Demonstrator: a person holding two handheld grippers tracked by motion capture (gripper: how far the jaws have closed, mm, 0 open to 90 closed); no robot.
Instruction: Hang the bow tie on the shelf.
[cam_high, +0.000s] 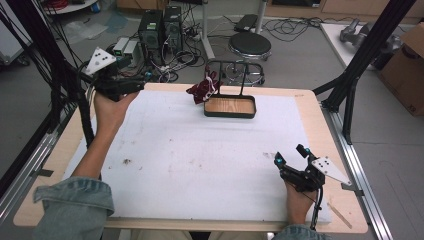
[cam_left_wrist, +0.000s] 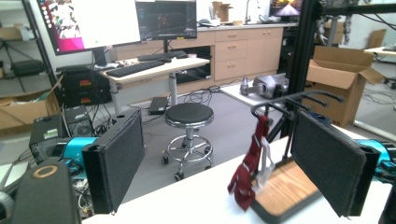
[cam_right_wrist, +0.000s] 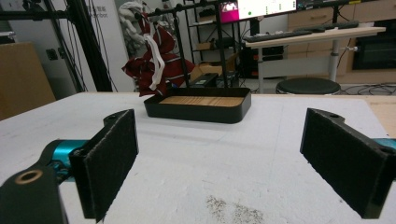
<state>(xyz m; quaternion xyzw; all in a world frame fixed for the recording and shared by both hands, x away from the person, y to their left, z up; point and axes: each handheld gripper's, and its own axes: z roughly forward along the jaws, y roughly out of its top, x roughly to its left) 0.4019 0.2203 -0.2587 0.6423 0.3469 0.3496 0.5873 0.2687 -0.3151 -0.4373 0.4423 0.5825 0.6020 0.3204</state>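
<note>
One dark red cloth (cam_high: 204, 88) with a white strip in it hangs from the left end of the black rack (cam_high: 227, 64) that rises out of the wood-floored tray (cam_high: 230, 106); that cloth is what I take to be my work, since my left tongs (cam_high: 121, 86) are the nearest to it. The tray sits at the far edge of the tabletop (cam_high: 200, 155), and the cloth drapes down just past the tray's left wall, its lower folds near or touching the white surface; I cannot tell which.

To do this well, I judge I should bring the left tongs in from the tray's left, level with the bunched lower part of the cloth, close on a thick fold and not the thin white strip, then lift up along the rack's hook before pulling away, so nothing snags and the light tray is not dragged.

My left tongs (cam_left_wrist: 224, 172) are spread wide with nothing between the pads, held above the tabletop's far left corner, well to the left of the tray and pointing toward it. My left forearm runs up the tabletop's left side, wrist raised. My right tongs (cam_high: 291, 157) are likewise wide open and empty, low over the tabletop, well apart from the tray on its near right side, aimed at the tray, with my right hand (cam_high: 297, 197) close to the near edge.
</note>
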